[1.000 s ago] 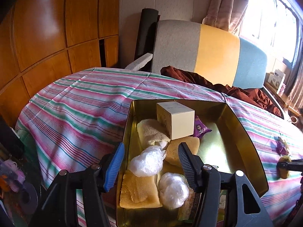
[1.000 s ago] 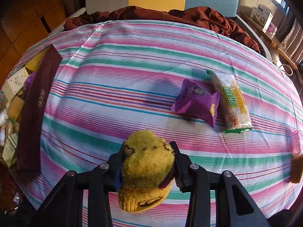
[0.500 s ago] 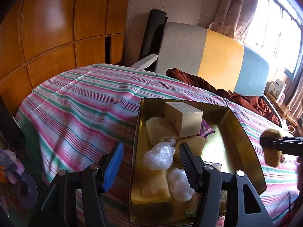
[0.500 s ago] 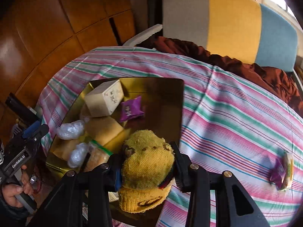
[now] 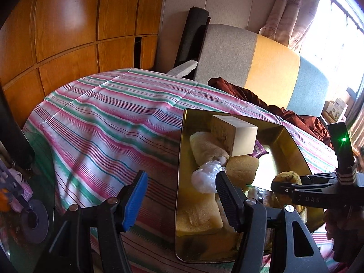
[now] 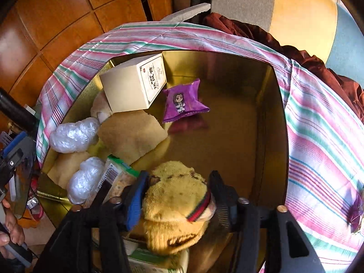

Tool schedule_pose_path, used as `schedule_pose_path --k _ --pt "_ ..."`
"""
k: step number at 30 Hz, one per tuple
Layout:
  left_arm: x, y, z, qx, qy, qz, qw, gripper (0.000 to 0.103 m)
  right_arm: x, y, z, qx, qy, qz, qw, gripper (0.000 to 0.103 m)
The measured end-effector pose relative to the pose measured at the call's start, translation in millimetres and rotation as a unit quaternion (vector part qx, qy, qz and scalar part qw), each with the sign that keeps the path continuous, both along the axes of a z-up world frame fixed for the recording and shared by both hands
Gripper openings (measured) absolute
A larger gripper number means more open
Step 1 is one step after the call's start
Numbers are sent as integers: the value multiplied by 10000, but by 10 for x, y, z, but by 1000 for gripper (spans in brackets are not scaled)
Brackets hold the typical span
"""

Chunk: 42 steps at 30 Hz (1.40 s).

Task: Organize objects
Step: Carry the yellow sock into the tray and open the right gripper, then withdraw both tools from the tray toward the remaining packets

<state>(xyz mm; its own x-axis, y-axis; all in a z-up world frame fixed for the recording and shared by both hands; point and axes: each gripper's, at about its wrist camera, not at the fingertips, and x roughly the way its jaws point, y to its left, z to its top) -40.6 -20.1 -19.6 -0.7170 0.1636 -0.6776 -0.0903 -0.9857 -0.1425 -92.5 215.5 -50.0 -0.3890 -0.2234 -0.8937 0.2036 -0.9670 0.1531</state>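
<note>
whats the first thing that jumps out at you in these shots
The yellow knitted toy sits between the right tool's fingers, whose jaws have just been opening, above the near end of the gold tin. Deeper in the tin lie a purple snack packet and a cream box, all on a striped cloth.

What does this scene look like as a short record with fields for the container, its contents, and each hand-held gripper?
container: gold tin on striped cloth
contents: cream box, purple snack packet, two clear plastic bundles, yellow cloths
right hand-held gripper: over the tin, jaws just opened, yellow knitted toy loose between them
left hand-held gripper: open, straddling the tin's near wall, not gripping it
</note>
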Motion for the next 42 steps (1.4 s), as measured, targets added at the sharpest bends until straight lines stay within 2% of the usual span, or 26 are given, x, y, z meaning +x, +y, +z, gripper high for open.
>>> schedule_pose_path --k 1,2,13,22,32,42 --pt "4 11 -1 0 -1 -17 10000 63 8 14 8 -32 27 -29 10000 75" --pt "11 24 2 -8 6 -31 10000 64 19 29 25 -47 66 -59 10000 78" --pt "69 205 94 -144 116 -271 9995 65 259 207 292 -30 478 -260 9985 81" --pt "144 432 184 -273 204 -596 9976 67 491 695 485 -21 712 -757 9946 83" --pt "212 779 289 -448 302 -1031 9932 70 708 1702 532 186 726 -1742 9818 83" --pt "313 1355 371 -585 357 -1702 9830 70 880 2926 545 416 685 -3022 9499 83"
